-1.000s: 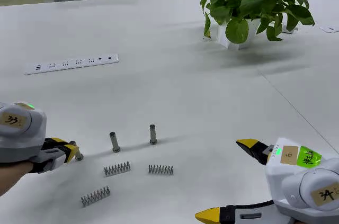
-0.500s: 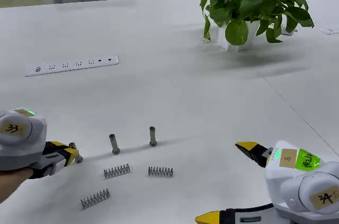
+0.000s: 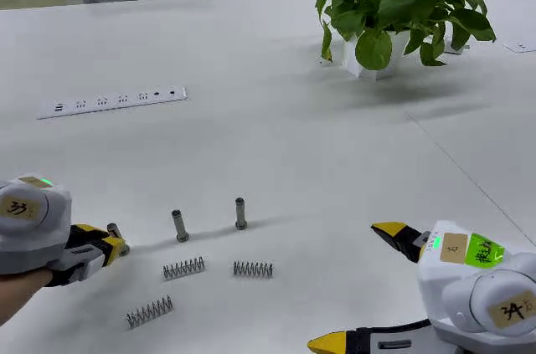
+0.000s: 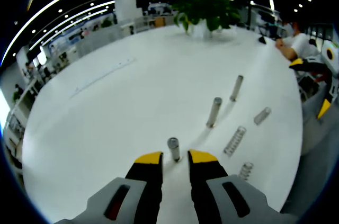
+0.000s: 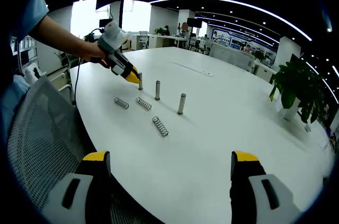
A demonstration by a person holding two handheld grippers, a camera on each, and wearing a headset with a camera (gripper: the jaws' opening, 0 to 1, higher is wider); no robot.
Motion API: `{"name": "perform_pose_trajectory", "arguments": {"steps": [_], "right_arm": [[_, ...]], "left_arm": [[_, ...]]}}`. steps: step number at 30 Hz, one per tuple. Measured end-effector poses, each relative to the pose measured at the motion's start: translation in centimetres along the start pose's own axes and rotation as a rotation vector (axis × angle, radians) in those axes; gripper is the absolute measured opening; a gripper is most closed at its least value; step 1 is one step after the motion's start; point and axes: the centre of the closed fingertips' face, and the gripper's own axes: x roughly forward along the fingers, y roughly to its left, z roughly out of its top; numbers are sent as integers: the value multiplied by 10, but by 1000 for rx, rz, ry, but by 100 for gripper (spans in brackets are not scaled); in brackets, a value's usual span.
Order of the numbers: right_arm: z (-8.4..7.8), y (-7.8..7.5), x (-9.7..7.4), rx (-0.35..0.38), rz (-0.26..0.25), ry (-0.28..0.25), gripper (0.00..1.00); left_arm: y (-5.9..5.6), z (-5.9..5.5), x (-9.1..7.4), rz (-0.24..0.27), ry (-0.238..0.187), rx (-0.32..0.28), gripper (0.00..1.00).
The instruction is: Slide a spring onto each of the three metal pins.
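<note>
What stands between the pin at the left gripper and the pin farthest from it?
The middle pin, upright and bare, roughly in line with both; clear in the head view.

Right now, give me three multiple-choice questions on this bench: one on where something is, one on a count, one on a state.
1. Where is the left gripper? A) jaws either side of the leftmost pin B) gripping a spring C) raised high above everything
2. How many springs lie on the table? A) one B) three C) five
3. How are the pins? A) lying flat B) upright, bare C) upright, each with a spring on
Key: 1 A, the pin stands between the yellow tips; 2 B, three lie loose by the pins; 3 B, all three stand with nothing on them.
</note>
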Motion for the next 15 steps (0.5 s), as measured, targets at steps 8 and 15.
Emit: {"name": "perform_pose_trajectory", "arguments": {"steps": [8,15], "right_arm": [[0,0,0,-6,-1,1,96],[-1,1,0,-15,2,5,97]], "left_arm": [[-12,-11,-9,-60,-37,-75,63],[-30,-4,-19,-116,-128,-31,100]]}}
